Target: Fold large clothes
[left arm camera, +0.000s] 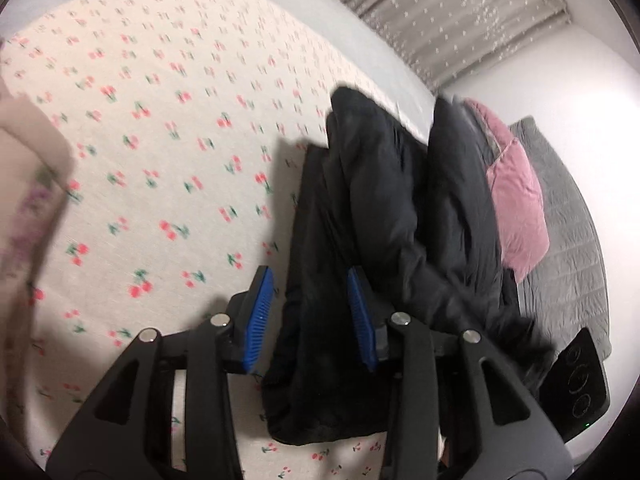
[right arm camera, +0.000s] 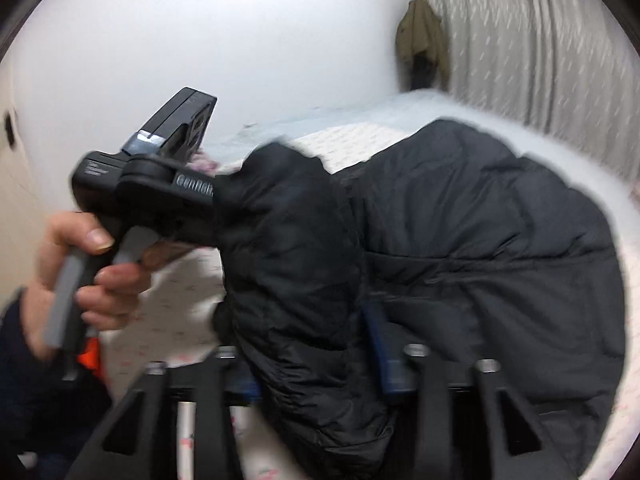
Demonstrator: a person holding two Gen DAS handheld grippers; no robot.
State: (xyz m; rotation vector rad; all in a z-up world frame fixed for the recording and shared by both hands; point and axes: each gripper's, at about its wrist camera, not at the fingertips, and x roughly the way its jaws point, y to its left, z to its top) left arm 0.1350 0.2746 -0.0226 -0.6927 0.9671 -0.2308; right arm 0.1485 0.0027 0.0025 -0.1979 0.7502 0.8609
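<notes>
A black puffer jacket lies bunched on a bed with a cherry-print sheet. My left gripper straddles its near edge. Dark cloth lies between the blue pads, and the left pad stands clear of it, so the gripper is open. In the right wrist view the jacket fills the frame. A puffy fold of it lies between the spread fingers of my right gripper, which is open; the fold hides one finger. A hand holds the left gripper's body, whose tips are hidden behind the sleeve.
A pink pillow and a grey quilt lie beyond the jacket, by the white wall. A black device with round marks sits at the bed's corner. Grey curtains hang behind the bed. An olive garment hangs in the corner.
</notes>
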